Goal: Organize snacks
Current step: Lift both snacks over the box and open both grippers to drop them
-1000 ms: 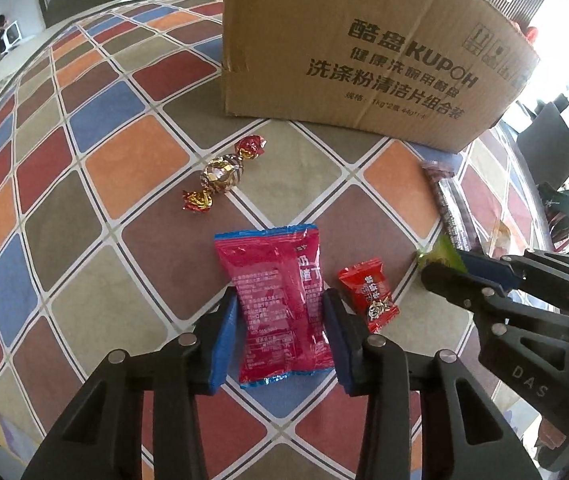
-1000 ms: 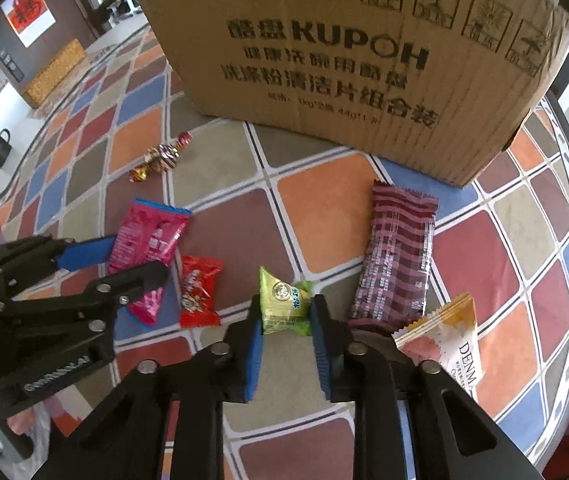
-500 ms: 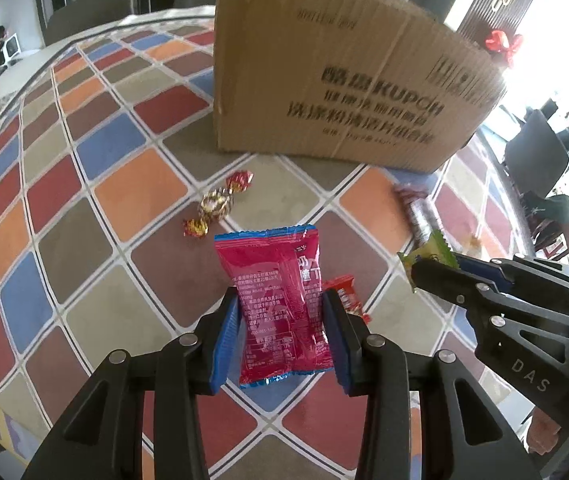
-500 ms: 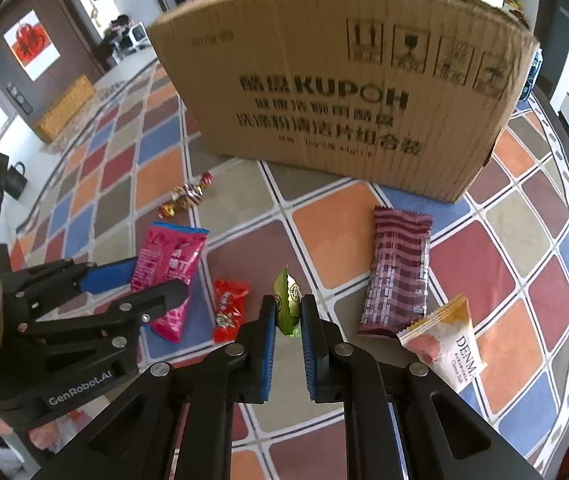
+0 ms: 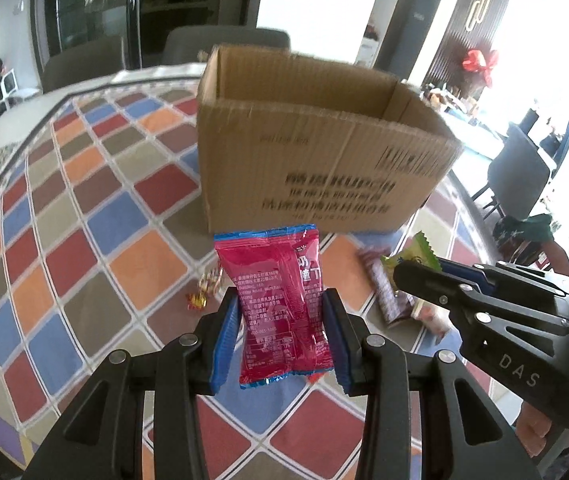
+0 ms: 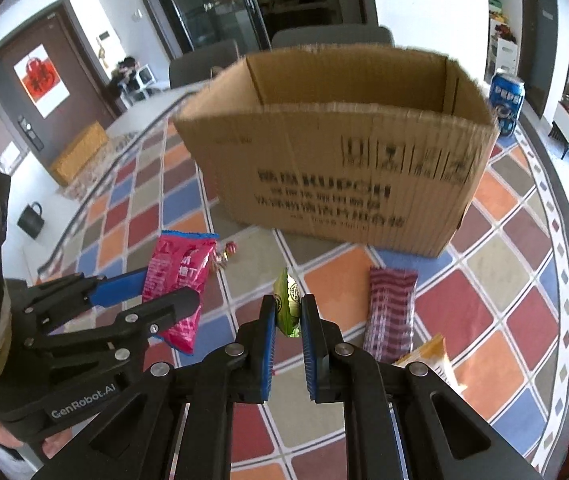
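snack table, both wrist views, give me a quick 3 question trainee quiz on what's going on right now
1. True or false: the cardboard box is open at the top.
2. Which packet does the left gripper hold?
A. purple striped packet
B. pink packet
C. orange packet
3. Fill in: the right gripper is shut on a ____ packet.

Key:
1. True.
2. B, the pink packet.
3. Green: the green packet, lifted clear of the checked tablecloth.

Both tongs were matte black with blue pads and round silver screws along their arms. The left tongs point(image 5: 280, 334) carried white "GenRobot.AI" lettering, with tan tape wrapped behind them. The right tongs point(image 6: 288, 330) bore white "DAS" lettering.
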Demonstrator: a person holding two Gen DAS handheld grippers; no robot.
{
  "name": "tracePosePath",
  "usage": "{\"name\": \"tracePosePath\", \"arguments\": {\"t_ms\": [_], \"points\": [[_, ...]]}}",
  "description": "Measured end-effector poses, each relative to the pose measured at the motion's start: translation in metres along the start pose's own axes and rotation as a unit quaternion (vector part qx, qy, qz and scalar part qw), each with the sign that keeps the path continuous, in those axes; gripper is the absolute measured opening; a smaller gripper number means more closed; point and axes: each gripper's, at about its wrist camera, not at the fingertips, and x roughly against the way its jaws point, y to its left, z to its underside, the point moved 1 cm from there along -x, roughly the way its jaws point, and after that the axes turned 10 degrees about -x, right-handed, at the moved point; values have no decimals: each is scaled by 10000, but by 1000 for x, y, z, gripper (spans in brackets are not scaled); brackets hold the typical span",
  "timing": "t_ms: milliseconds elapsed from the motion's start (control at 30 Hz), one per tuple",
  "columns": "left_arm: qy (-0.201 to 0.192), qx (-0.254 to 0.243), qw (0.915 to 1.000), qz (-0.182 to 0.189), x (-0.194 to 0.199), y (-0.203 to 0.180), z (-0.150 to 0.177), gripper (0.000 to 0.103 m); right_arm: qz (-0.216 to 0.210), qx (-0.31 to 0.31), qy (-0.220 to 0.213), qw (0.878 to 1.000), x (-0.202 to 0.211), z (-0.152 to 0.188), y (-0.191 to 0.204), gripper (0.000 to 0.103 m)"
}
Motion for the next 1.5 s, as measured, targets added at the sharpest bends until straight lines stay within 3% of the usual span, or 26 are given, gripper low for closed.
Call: {"name": "tracePosePath", "arguments": {"t_ms": [367,700,1133,1500], "points": [[-701,-357,9968,-116,37,-7,-52,40,-138,-183,-751,9969,43,-39,1,13],[-1021,-594,9926,-288,51,-6,-94,40,-216,-170,-1214,9922,66,-77,9,13],[-887,-630,9937,-270,24,4,-127,40,-98,-218,-1247,9919,51,-117,0,13],[-644,-563,9956,-382,-7,13,-147,42,88,-312,-1066,9938,26,-132,-13,14]]}}
